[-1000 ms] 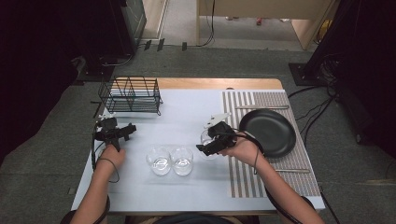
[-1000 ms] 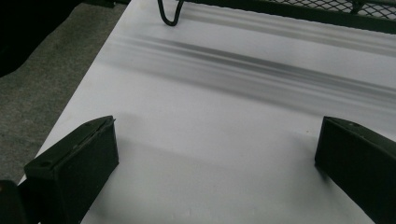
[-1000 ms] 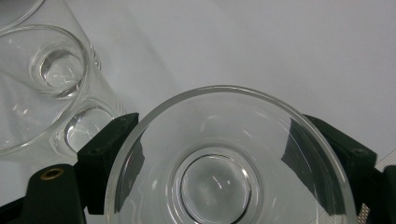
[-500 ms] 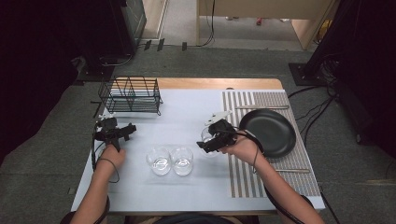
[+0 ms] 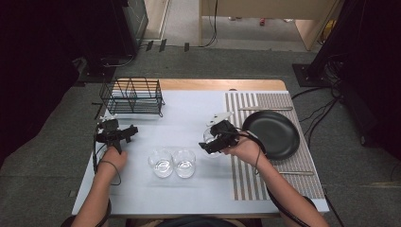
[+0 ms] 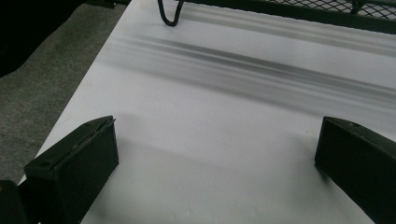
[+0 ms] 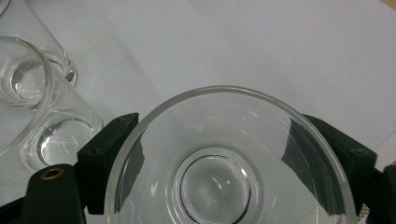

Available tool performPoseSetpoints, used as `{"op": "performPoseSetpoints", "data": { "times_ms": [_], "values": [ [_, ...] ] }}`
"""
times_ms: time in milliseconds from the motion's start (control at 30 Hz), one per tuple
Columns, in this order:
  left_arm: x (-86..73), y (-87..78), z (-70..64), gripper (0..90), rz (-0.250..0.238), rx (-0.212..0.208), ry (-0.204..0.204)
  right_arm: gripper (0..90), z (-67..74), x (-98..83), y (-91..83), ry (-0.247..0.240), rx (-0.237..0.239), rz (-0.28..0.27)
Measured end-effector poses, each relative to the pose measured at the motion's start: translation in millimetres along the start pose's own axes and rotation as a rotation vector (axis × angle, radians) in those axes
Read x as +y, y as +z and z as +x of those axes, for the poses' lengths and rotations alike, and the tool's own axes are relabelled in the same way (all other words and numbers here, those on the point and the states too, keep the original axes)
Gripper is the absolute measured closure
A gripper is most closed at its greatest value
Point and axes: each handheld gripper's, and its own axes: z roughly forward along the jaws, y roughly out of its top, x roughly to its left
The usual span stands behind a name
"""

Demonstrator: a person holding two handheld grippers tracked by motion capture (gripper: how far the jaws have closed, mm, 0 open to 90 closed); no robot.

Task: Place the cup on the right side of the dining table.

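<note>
My right gripper [image 5: 215, 140] [image 7: 219, 123] is shut on a clear drinking glass [image 5: 206, 136] [image 7: 219, 186], one jaw on each side of its wall, just left of the striped mat. Two more empty glasses [image 5: 161, 162] [image 5: 184, 162] stand upright side by side on the white table, left of the held one; in the right gripper view they are the two glasses [image 7: 63, 135] [image 7: 18, 84] at the left edge. My left gripper [image 5: 130, 131] [image 6: 217, 135] is open over bare table near the left edge, with nothing between its jaws.
A black wire rack [image 5: 132, 97] [image 6: 280, 7] stands at the back left, close ahead of the left gripper. A black plate [image 5: 270, 134] lies on a striped mat [image 5: 283, 101] at the right. The table's left edge drops to grey carpet.
</note>
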Motion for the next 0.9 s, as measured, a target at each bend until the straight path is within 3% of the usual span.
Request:
{"op": "performPoseSetpoints", "data": {
  "times_ms": [267,433,900],
  "values": [
    [0.0,0.0,0.0,0.0,0.0,0.0,0.0,18.5,-2.4,1.3,1.8,0.006,-0.012,-0.002],
    [0.0,0.0,0.0,0.0,0.0,0.0,0.0,18.6,-2.1,1.6,3.1,-0.019,-0.015,-0.005],
    [-0.2,0.0,-0.1,0.0,-0.002,0.0,0.0,18.5,-5.8,4.4,6.3,0.003,-0.026,-0.012]
  ]
}}
